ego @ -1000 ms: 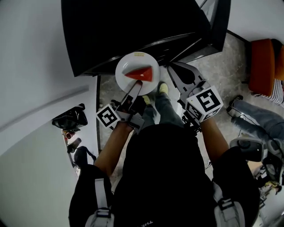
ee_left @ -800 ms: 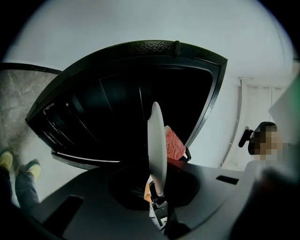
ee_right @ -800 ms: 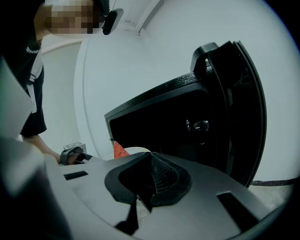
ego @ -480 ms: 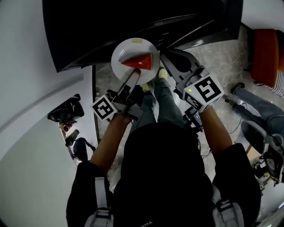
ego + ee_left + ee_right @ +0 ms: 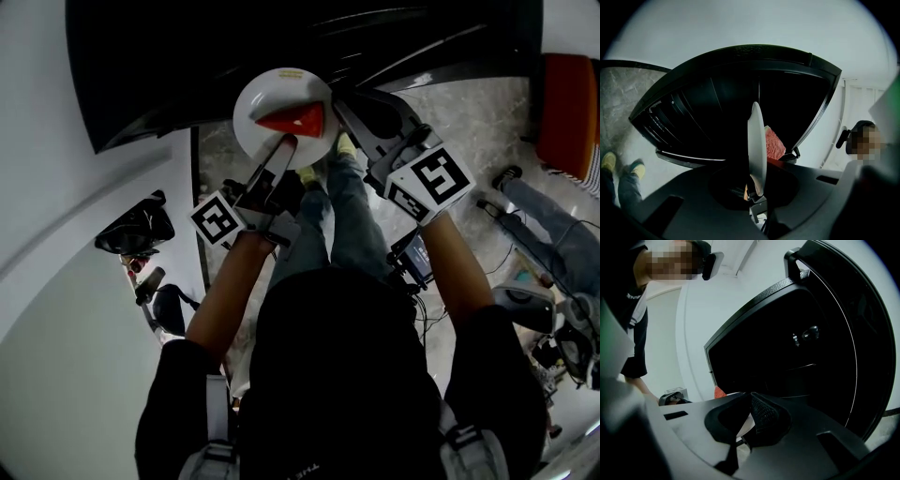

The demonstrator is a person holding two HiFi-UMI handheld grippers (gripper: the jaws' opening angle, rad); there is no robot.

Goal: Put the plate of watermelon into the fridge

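A white plate (image 5: 267, 103) carries a red wedge of watermelon (image 5: 295, 119). My left gripper (image 5: 284, 146) is shut on the plate's near rim and holds it in front of the black fridge (image 5: 234, 47). In the left gripper view the plate (image 5: 756, 140) shows edge-on, clamped at the jaws (image 5: 754, 190), with the watermelon (image 5: 774, 143) on its right side and the dark fridge (image 5: 708, 103) behind. My right gripper (image 5: 361, 108) is just right of the plate, shut and empty. Its own view faces the fridge's black front (image 5: 787, 348).
The person's legs and shoes (image 5: 345, 145) stand on the stone floor below the plate. A white wall panel (image 5: 75, 300) runs along the left, with dark gear (image 5: 136, 230) beside it. An orange seat (image 5: 567, 103) and another person's legs (image 5: 553, 225) are at the right.
Both grippers and the plate have moved forward toward the fridge, which now fills more of the top of the head view. The left grip on the plate is unchanged.
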